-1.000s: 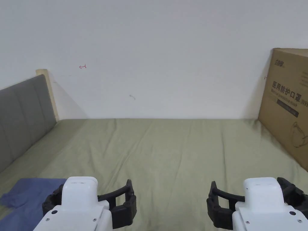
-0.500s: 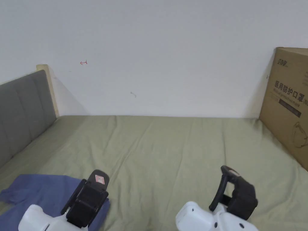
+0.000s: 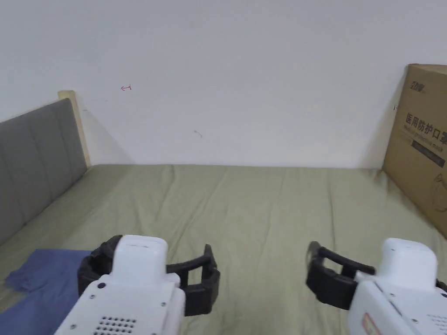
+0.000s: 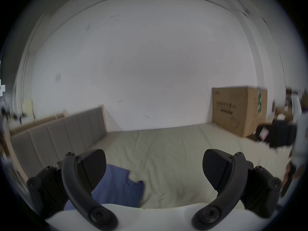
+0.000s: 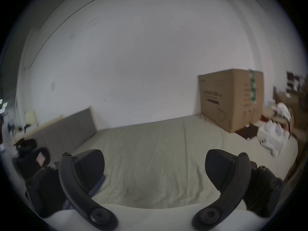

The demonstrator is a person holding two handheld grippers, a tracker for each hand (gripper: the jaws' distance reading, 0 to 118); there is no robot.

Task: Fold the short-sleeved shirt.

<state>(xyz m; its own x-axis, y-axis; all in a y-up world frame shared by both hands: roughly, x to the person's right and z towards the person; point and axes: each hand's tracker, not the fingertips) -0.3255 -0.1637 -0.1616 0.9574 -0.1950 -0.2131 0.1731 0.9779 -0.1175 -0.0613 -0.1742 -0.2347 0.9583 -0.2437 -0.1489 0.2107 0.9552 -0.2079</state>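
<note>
Both grippers now lie level with jaws spread sideways, where half a second ago they stood tipped on edge. Crumpled blue short-sleeved shirt [image 3: 32, 283] lies at 8 o'clock on the olive-green bed sheet [image 3: 253, 209], touched by neither tool. White-bodied left gripper [image 4: 154, 168] hovers just beside it at 6 o'clock, wide apart and empty. White-bodied right gripper [image 5: 155, 168], at 4 o'clock, gapes empty too. Brown cardboard box [image 3: 421, 144] stands at 3 o'clock, grey padded headboard [image 3: 35, 161] at 9.
</note>
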